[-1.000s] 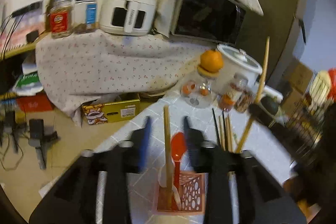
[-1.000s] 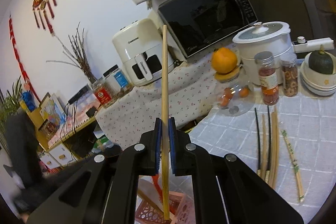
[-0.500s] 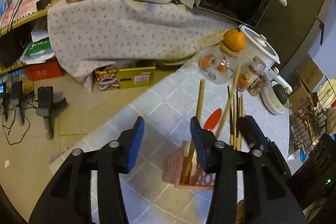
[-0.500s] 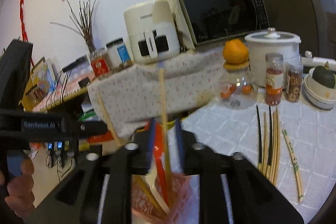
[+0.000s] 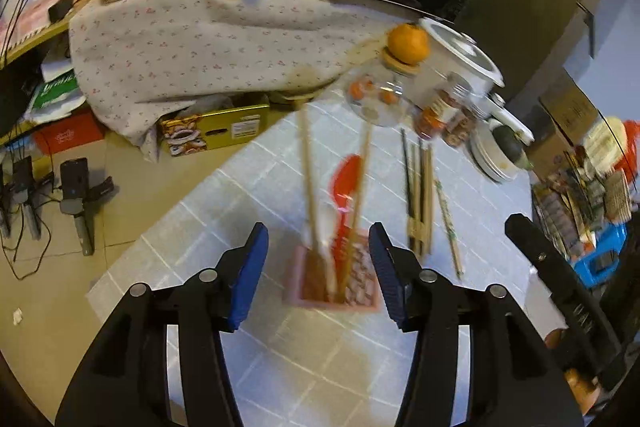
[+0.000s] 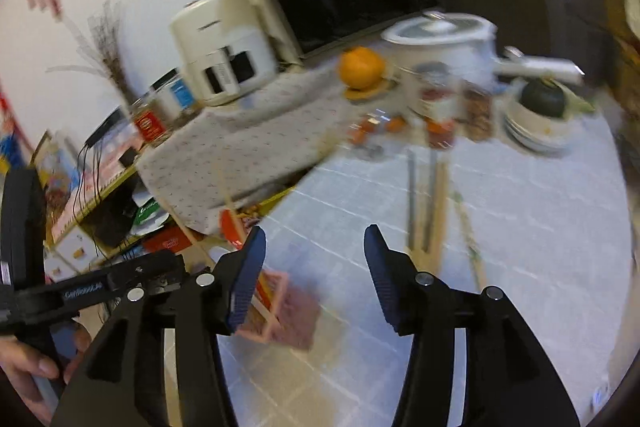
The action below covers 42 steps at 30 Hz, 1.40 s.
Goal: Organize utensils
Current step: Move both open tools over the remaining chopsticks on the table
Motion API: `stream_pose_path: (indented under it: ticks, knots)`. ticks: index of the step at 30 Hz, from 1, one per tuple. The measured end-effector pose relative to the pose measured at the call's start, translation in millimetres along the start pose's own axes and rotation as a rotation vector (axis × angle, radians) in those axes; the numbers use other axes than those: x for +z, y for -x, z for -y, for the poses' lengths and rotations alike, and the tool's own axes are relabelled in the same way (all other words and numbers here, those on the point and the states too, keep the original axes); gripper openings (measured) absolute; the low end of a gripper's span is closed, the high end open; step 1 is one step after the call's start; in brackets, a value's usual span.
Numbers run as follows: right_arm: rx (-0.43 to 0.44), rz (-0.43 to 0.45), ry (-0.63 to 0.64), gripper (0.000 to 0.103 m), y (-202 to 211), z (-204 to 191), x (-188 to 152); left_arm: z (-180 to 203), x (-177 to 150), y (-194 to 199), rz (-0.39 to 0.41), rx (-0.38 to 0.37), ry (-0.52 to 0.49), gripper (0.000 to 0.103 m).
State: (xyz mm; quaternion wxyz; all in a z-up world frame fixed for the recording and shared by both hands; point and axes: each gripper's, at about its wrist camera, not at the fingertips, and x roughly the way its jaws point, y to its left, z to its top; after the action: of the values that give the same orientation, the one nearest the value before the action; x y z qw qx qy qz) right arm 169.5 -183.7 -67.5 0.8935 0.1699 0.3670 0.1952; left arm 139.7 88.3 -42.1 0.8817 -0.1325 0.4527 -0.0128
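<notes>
Both the left claw (image 5: 318, 275) and right claw (image 6: 314, 275) are spread, gripping nothing. The pink holder (image 5: 304, 291) holds two chopsticks (image 5: 308, 187) and a red spoon (image 5: 346, 179); loose chopsticks (image 5: 420, 203) lie beside it.

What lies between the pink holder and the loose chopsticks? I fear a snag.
Only bare tiled tabletop separates pink holder from loose chopsticks, per left wrist view.

both wrist views look forward and down from close above, sharing the pink holder (image 5: 332, 283) (image 6: 280, 311).
</notes>
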Motion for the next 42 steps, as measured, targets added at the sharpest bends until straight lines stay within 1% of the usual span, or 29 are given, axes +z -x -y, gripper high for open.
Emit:
stream_pose_path:
  ticks: [2, 3, 4, 5, 6, 7, 8, 9, 10, 12, 13, 15, 18, 20, 21, 23, 25, 26, 28, 29, 31, 34, 35, 36, 37, 39, 41, 42]
  knots:
    - [-0.041, -0.024, -0.019, 0.062, 12.7, 16.1, -2.8, 15.8, -2.9, 6.5, 0.008, 0.000, -0.044, 0.052]
    - [-0.062, -0.031, -0.018, 0.064, 15.6, 20.6, -3.6, 27.3, -5.0, 10.2, 0.016, 0.005, -0.076, 0.057]
    - [-0.090, -0.038, -0.016, 0.064, 19.8, 27.1, -4.9, 38.9, -7.4, 13.2, 0.023, 0.019, -0.107, 0.067]
    - [-0.106, -0.046, -0.015, 0.065, 22.1, 31.3, -5.4, 50.0, -10.1, 15.4, 0.032, 0.035, -0.133, 0.071]
    - [-0.122, -0.059, -0.017, 0.070, 24.8, 37.3, -6.4, 58.1, -13.1, 15.9, 0.037, 0.046, -0.153, 0.077]
    - [-0.128, -0.070, -0.016, 0.073, 26.8, 42.1, -6.9, 68.6, -16.5, 15.6, 0.037, 0.067, -0.176, 0.081]
    - [-0.133, -0.078, -0.012, 0.076, 29.0, 46.1, -7.1, 77.6, -19.5, 14.8, 0.032, 0.086, -0.195, 0.082]
    - [-0.146, -0.085, -0.003, 0.078, 32.1, 50.9, -7.4, 83.5, -21.7, 14.2, 0.030, 0.095, -0.209, 0.085]
    - [-0.158, -0.088, 0.004, 0.078, 33.5, 54.1, -7.4, 91.4, -24.1, 13.4, 0.028, 0.103, -0.225, 0.091]
    - [-0.186, -0.089, 0.019, 0.081, 38.6, 61.6, -6.2, 105.2, -27.6, 13.4, 0.043, 0.120, -0.248, 0.096]
    - [-0.194, -0.090, 0.025, 0.082, 40.2, 63.8, -5.4, 108.9, -28.6, 13.7, 0.051, 0.128, -0.253, 0.096]
    - [-0.203, -0.095, 0.045, 0.088, 41.9, 67.8, -3.9, 118.5, -30.0, 9.6, 0.048, 0.136, -0.260, 0.096]
    - [-0.182, -0.120, 0.062, 0.090, 39.3, 75.5, -2.3, 131.2, -32.7, -4.0, 0.017, 0.147, -0.261, 0.096]
    - [-0.168, -0.153, 0.062, 0.091, 34.2, 83.2, -2.5, 137.7, -34.1, -15.9, -0.002, 0.169, -0.256, 0.096]
    - [-0.165, -0.171, 0.057, 0.092, 31.3, 89.5, -3.2, 141.3, -34.2, -25.0, -0.016, 0.194, -0.250, 0.096]
    - [-0.212, -0.191, 0.047, 0.092, 26.2, 104.1, -2.0, 148.3, -34.2, -38.3, -0.027, 0.228, -0.237, 0.096]
    - [-0.269, -0.195, 0.030, 0.092, 24.0, 120.8, 0.4, 159.5, -33.7, -52.0, -0.035, 0.245, -0.234, 0.096]
    - [-0.283, -0.193, 0.018, 0.092, 23.3, 126.4, 1.5, 165.9, -33.4, -59.5, -0.048, 0.249, -0.241, 0.096]
    - [-0.322, -0.188, -0.068, 0.092, 24.1, 152.0, 5.1, 176.4, -30.2, -70.6, -0.067, 0.247, -0.264, 0.096]
    - [-0.326, -0.187, -0.090, 0.092, 24.6, 158.3, 5.7, 181.6, -26.6, -77.7, -0.073, 0.253, -0.278, 0.096]
    - [-0.330, -0.188, -0.132, 0.092, 25.5, 172.0, 7.9, 189.1, -15.0, -97.4, -0.084, 0.290, -0.290, 0.096]
    - [-0.349, -0.185, -0.150, 0.092, 26.6, 182.7, 11.7, 195.1, 4.6, -133.4, -0.118, 0.312, -0.259, 0.095]
    - [-0.350, -0.185, -0.155, 0.092, 26.1, 185.7, 12.9, 197.0, 8.5, -142.8, -0.124, 0.316, -0.256, 0.094]
    - [-0.348, -0.186, -0.169, 0.092, 25.5, 189.9, 13.5, 199.6, 14.0, -158.7, -0.144, 0.312, -0.259, 0.089]
    - [-0.348, -0.187, -0.186, 0.092, 24.7, 194.5, 13.8, 201.3, 17.3, -170.8, -0.163, 0.308, -0.268, 0.082]
    - [-0.353, -0.197, -0.203, 0.092, 21.2, 202.3, 14.4, 199.9, 24.3, -194.9, -0.192, 0.290, -0.268, 0.075]
    - [-0.354, -0.203, -0.209, 0.092, 16.2, 208.1, 14.6, 188.5, 32.2, -216.4, -0.222, 0.277, -0.233, 0.075]
    - [-0.343, -0.204, -0.215, 0.092, 14.8, 210.0, 14.6, 184.2, 35.1, -223.2, -0.232, 0.273, -0.214, 0.073]
